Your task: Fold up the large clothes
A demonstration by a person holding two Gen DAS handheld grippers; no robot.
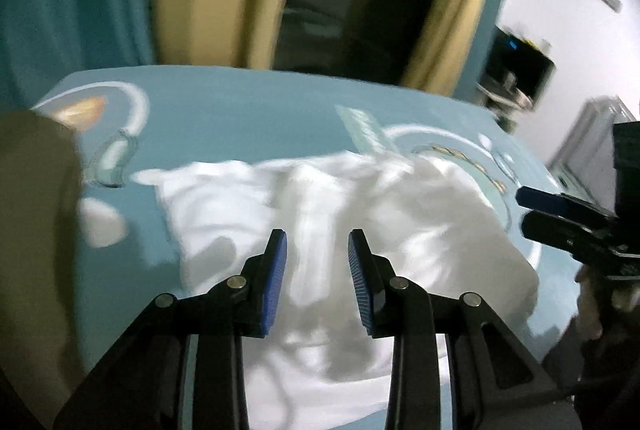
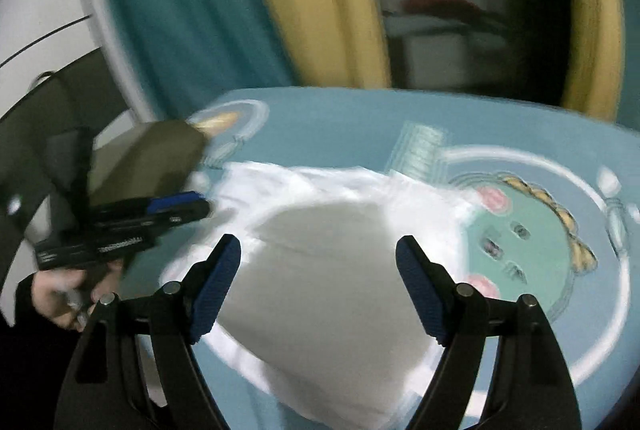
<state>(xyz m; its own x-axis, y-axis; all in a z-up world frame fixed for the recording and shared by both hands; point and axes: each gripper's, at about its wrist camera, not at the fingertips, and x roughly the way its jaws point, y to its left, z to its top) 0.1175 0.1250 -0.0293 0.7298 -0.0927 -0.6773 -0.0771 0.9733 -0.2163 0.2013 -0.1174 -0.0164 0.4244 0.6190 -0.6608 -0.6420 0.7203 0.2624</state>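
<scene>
Both my grippers hang above the bed with nothing between their fingers. My left gripper [image 1: 317, 242] has its blue pads apart by a moderate gap, released, and under it lies the white garment [image 1: 340, 222], crumpled on the blue bed sheet [image 1: 240, 117]. My right gripper [image 2: 318, 250] is spread wider, also released, and it looks down on the same white garment [image 2: 320, 270], which from this side appears as a smoother mound with a grey shadow on its middle.

Each camera shows something the other does not. From the left wrist view I see my right gripper [image 1: 560, 213] at the right edge, its fingers pointing toward the garment, but from the side I cannot tell its opening there. Beyond it stands a white wall with a dark device. From the right wrist view I see my left gripper [image 2: 176, 207] at the left, held by my left hand [image 2: 60, 294], and behind it an olive-brown cloth [image 2: 152, 157] that lies on the sheet beside the garment; in the left view this cloth [image 1: 36, 230] is only a blurred mass at the edge.

Only the right view shows clearly the cartoon face [image 2: 524, 242] printed on the sheet, green with pink cheeks, just beside the garment. Behind the bed hang teal and yellow curtains [image 2: 192, 9].
</scene>
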